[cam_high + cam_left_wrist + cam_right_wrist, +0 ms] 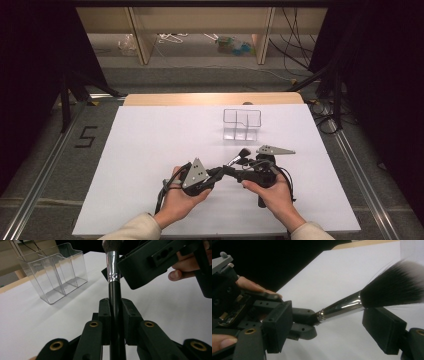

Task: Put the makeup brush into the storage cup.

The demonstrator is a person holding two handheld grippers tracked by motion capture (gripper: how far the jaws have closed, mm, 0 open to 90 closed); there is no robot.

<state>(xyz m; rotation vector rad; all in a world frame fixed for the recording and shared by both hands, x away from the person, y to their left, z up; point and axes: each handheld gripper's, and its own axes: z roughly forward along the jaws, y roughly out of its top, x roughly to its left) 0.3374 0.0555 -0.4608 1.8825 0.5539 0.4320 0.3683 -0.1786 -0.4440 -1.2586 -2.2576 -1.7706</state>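
Left gripper (pixel 115 312) is clenched on the black handle of a makeup brush (pixel 113 270), with both pads pressed against the handle's sides. The brush points up and away from the jaws, its silver ferrule and dark bristle head clear of the grip. In the high view the left gripper (pixel 220 172) sits in the person's left hand (pixel 181 197) near the front of the table, and the brush (pixel 235 159) slants up toward the right.

Right gripper (pixel 332 322) stands released: its two pads lie on either side of the ferrule, apart from it, with the brush (pixel 367 298) passing between them. No pad presses on the metal. In the high view the right gripper (pixel 250 162) is held by the right hand (pixel 272 192), just beside the left gripper.

Beyond the grippers, a clear plastic organizer (pixel 242 124) with upright compartments stands on the white table surface (pixel 150 150), well apart from the brush. It also appears in the left gripper view (pixel 53 272).
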